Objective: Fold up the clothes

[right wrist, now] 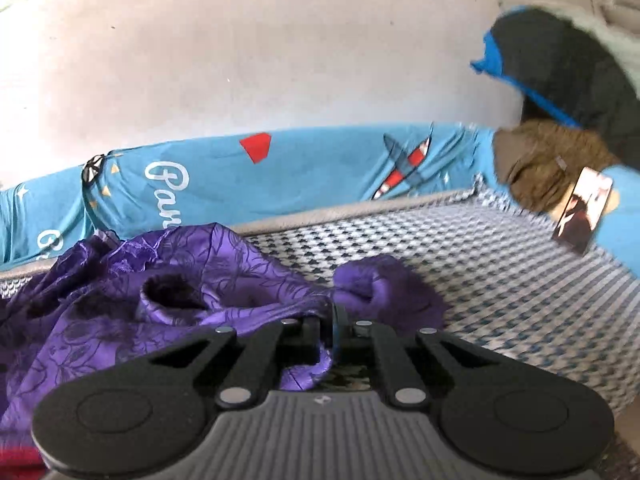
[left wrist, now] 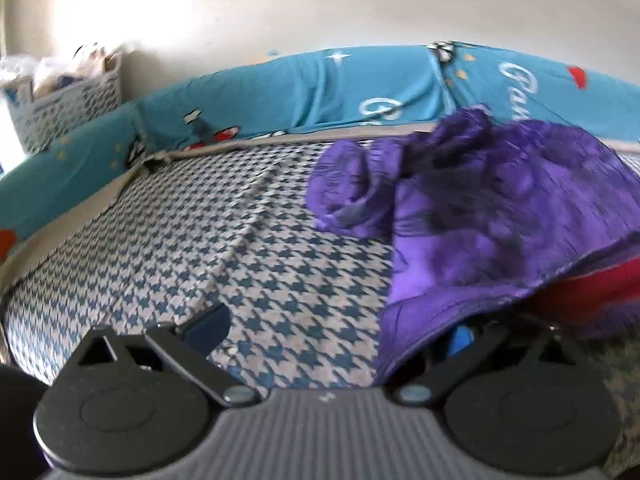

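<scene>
1. Currently at pickup: right gripper [right wrist: 329,320] has its jaws clamped on a fold of the purple garment [right wrist: 168,280], which lies crumpled on the bed [right wrist: 520,280].
2. Left gripper [left wrist: 332,332] jaws wide, nothing pinched; garment edge drapes over one finger.
3. Next, judged: lift, spread flat.
4. Fabric thin, glossy, floral-embossed; bedcover houndstooth weave.

White script on the blue bumper cloth

The blue bumper cloth [right wrist: 280,168] carries cursive white lettering, perhaps "Par…", cut off by a purple garment [right wrist: 120,280]; a second word below begins with "G".
</scene>
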Demonstrator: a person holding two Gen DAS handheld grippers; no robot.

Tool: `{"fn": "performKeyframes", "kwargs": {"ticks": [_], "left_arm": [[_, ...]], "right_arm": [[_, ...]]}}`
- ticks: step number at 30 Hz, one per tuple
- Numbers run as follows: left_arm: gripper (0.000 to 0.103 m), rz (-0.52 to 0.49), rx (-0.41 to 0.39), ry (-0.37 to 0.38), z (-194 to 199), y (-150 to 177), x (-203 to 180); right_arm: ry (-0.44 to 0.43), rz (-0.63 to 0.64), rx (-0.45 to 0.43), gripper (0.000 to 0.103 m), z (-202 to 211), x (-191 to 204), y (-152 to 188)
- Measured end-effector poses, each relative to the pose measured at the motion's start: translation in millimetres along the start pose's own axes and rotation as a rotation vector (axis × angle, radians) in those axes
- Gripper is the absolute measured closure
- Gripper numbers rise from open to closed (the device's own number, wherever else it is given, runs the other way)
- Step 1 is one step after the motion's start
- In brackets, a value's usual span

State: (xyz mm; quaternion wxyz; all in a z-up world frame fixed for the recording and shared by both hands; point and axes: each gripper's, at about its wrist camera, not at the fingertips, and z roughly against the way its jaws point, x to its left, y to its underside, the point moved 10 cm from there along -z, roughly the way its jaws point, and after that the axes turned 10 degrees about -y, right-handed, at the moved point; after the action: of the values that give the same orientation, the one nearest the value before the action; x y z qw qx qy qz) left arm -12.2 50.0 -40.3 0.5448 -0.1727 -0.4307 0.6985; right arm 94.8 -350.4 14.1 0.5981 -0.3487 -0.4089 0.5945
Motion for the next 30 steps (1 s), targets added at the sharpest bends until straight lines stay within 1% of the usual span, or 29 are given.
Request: {"fn": "performKeyframes", "kwargs": {"ticks": [3,6,9,12,16,18,19,22,24,26,28,30], "left_arm": [[0.0,0.023,0.0,-0.031,-5,-4,7],[0.0,0.039,-0.009,-0.062,-6,-7,13],[0.0,0.053,-0.005,-0.064,-5,-6,17],[0.0,0.061,-0.019,-0.077,-2,-7,21],[0.0,0.098,-0.042,-0.095,5,-13,34],[0.0,0.123,-0.047,-0.087,9,-15,41],[0.0,0.124,-0.035,-0.071,9,-14,41],[0.0,0.093,0.034,-0.017,4,-4,34],[0.0,0.074,0.049,0.006,6,0,29],[0.0,0.058,0.05,0.026,9,3,25],[0.0,0.041,0.048,0.035,13,5,22],[0.0,0.031,0.048,0.04,15,8,20]], "right_arm": [[0.006,0.007,-0.009,0.097,12,-1,3],[0.021,-0.024,-0.017,0.097,23,-6,7],[0.041,-0.059,0.002,0.097,29,-13,14],[0.041,-0.096,0.018,0.097,34,-18,21],[0.04,-0.077,-0.007,0.097,46,-15,21],[0.033,-0.063,-0.003,0.097,49,-12,23],[0.031,-0.05,0.022,0.097,46,-11,26],[0.024,-0.011,0.113,0.096,34,-5,40],[0.02,0.0,0.176,0.095,25,-2,49],[0.019,0.012,0.184,0.089,26,1,51],[0.016,0.034,0.177,0.079,28,4,51],[0.006,0.05,0.176,0.078,30,7,52]]}}
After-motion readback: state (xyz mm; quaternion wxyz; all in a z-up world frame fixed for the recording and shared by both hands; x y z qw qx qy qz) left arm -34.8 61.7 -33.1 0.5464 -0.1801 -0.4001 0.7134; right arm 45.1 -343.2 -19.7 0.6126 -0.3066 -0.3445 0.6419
